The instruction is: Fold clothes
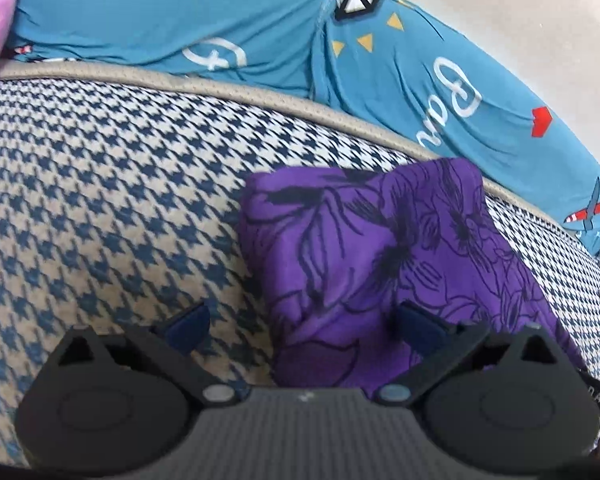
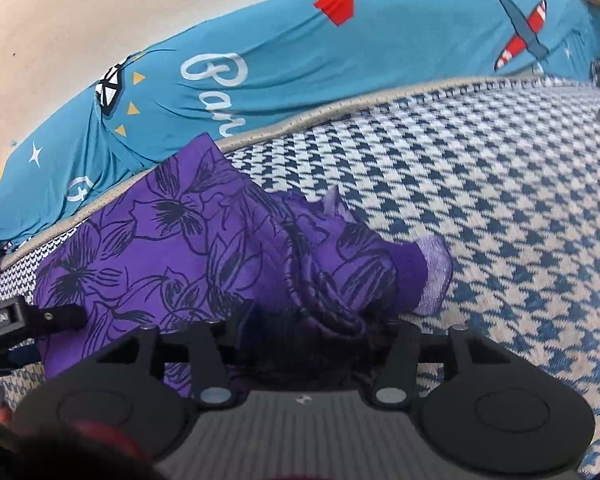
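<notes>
Item: folded purple floral-print cloth (image 1: 380, 264) | my left gripper (image 1: 300, 320) released, straddling its left edge | my right gripper (image 2: 320, 332) half-open over its bunched right end, nearer

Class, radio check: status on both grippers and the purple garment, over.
Left gripper open, fingers clear of cloth. Right gripper partly open over the bunched edge. Purple floral garment folded on houndstooth cover. Nothing obstructing.
</notes>
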Tool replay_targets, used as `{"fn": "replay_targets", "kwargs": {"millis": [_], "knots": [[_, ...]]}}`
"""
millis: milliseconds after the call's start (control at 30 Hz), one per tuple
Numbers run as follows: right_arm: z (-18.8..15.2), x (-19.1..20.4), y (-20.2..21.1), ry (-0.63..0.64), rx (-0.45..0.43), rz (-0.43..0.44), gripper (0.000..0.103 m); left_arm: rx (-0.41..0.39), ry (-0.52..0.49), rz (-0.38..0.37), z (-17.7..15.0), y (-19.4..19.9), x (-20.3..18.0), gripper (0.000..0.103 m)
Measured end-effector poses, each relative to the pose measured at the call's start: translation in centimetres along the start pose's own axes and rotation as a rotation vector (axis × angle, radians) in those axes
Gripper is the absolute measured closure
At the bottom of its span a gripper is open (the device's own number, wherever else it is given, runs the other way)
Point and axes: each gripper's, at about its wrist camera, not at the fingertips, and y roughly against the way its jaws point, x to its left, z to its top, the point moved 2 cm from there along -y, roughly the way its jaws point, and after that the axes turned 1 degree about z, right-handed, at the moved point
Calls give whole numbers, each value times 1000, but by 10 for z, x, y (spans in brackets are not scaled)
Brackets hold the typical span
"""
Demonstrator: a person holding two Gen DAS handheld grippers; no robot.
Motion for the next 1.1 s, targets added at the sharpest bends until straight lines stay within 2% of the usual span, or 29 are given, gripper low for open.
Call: {"fn": "replay_targets", "kwargs": {"millis": [200, 367, 433, 467, 533, 600, 633, 767, 867, 1100], "knots": [[-1, -15, -9, -84, 15, 55, 41, 25, 6, -23, -1, -13, -9, 0], [0, -12, -14, -75, -13, 67, 39, 12, 7, -21, 0, -16, -13, 0], [0, -9, -16, -64, -22, 68, 45, 6, 3, -21, -1, -17, -15, 4], [1, -8, -17, -58, -25, 76, 49, 1, -5, -25, -2, -17, -17, 11], [1, -5, -18, -46, -30, 95, 67, -8, -27, -27, -3, -15, -22, 21], [1, 0, -18, -28, -43, 106, 78, -30, -50, -19, -5, -11, -26, 29], [1, 2, -18, -18, -51, 109, 81, -43, -60, -14, -5, -9, -28, 34], [3, 15, -8, 48, -97, 88, 83, -95, -106, 8, -5, 2, -36, 52], [3, 26, 5, 117, -145, 81, 83, -121, -140, 25, -5, 9, -42, 57], [-3, 52, 27, 285, -232, 74, 84, -160, -166, 63, -5, 19, -44, 58]]}}
